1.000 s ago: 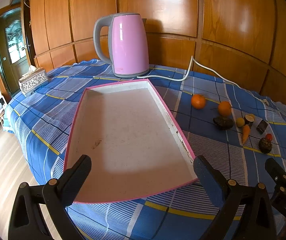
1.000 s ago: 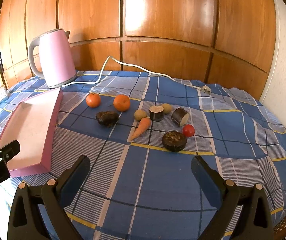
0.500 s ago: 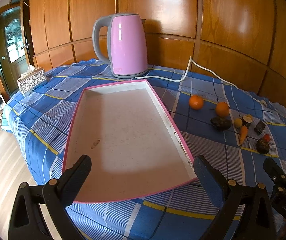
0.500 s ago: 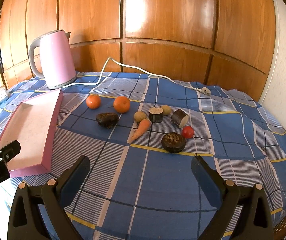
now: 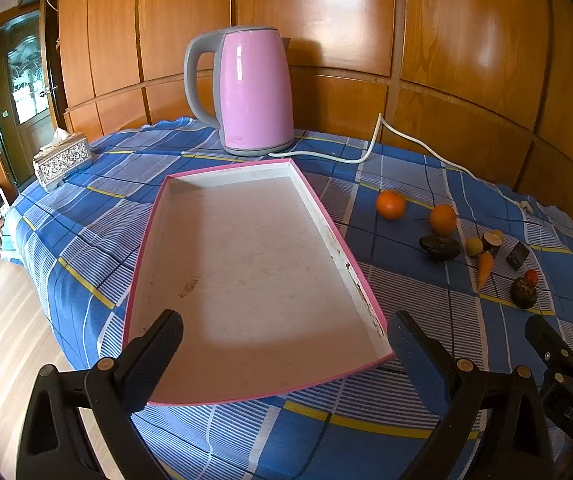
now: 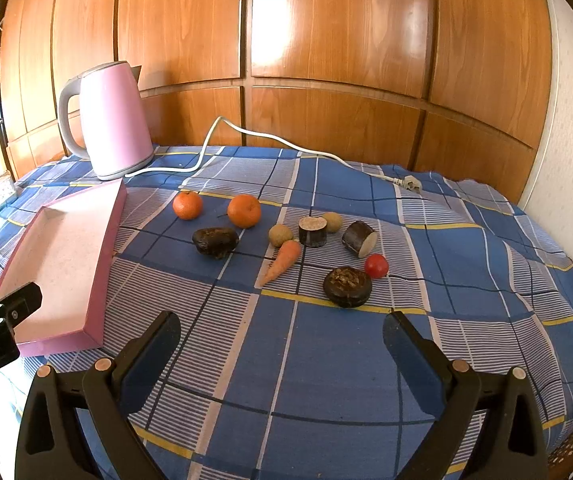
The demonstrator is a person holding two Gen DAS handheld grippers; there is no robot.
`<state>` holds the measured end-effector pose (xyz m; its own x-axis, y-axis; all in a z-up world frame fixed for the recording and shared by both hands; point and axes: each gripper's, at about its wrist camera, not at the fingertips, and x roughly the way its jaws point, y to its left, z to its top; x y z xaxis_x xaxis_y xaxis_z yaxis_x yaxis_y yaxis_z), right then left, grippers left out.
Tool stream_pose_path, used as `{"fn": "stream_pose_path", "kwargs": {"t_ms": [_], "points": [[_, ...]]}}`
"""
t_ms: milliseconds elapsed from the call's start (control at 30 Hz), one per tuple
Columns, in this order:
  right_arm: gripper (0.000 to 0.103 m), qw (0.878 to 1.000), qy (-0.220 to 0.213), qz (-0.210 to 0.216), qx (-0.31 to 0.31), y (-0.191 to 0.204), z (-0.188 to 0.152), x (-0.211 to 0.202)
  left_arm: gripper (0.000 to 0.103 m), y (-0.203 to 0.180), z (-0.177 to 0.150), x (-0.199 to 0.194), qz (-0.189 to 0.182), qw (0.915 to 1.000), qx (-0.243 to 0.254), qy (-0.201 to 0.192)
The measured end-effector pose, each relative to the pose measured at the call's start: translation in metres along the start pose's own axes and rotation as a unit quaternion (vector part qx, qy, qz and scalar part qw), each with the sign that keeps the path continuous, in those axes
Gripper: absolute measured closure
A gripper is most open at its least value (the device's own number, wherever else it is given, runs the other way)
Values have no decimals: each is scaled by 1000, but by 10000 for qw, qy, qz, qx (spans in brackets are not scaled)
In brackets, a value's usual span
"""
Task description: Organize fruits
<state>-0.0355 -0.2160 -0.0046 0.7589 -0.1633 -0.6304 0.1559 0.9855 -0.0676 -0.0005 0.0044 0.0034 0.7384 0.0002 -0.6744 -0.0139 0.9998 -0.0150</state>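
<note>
The only writing I can read is on the rigs: the left gripper (image 6: 2, 320) shows "dbot.AI" in my right wrist view, its first letters cut off, and the right gripper (image 5: 558, 356) shows characters like "DAS" in the left wrist view.

From the right wrist view the fruits sit bunched at my 12 o'clock on the worktop (image 6: 326, 380). Two glossy mandarins, one (image 6: 187, 205) at 11 o'clock and one (image 6: 244, 210) just right of it, lie near each other without touching. Below them is a dark, wrinkled avocado (image 6: 215, 241). A small carrot (image 6: 282, 261) points down-left, its thick end close beside a tan round fruit (image 6: 280, 235). Two dark cut cylinders with pale faces (image 6: 313, 231) (image 6: 360, 238) stand near a second tan fruit (image 6: 332, 221). A red tomato (image 6: 376, 266) sits just beside a dark round fruit with a rough top (image 6: 347, 286).

The pink-edged tray (image 5: 342, 240), holding nothing, lies at my 9 o'clock, well apart from the pile. Behind it stand a pink kettle (image 6: 110, 120) and its white cord (image 6: 286, 146), and a tissue box (image 5: 62, 159) sits at the far left in the left wrist view.

Both sets of jaws are spread wide and grip nothing, the left over the tray's near end, the right over bare blue checked cloth
</note>
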Motion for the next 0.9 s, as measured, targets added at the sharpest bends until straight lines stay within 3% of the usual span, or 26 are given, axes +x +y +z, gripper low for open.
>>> {"fn": "stream_pose_path", "kwargs": {"t_ms": [667, 833, 900], "points": [[0, 10000, -29, -3, -9, 0, 0, 0, 0, -2, -2, 2, -85, 9999, -10, 78], [0, 10000, 9, 9, 40, -3, -1, 2, 0, -1, -3, 7, -439, 9986, -77, 268], [0, 10000, 45, 23, 69, -6, 0, 5, 0, 2, -1, 10, -787, 9961, -176, 354]]}}
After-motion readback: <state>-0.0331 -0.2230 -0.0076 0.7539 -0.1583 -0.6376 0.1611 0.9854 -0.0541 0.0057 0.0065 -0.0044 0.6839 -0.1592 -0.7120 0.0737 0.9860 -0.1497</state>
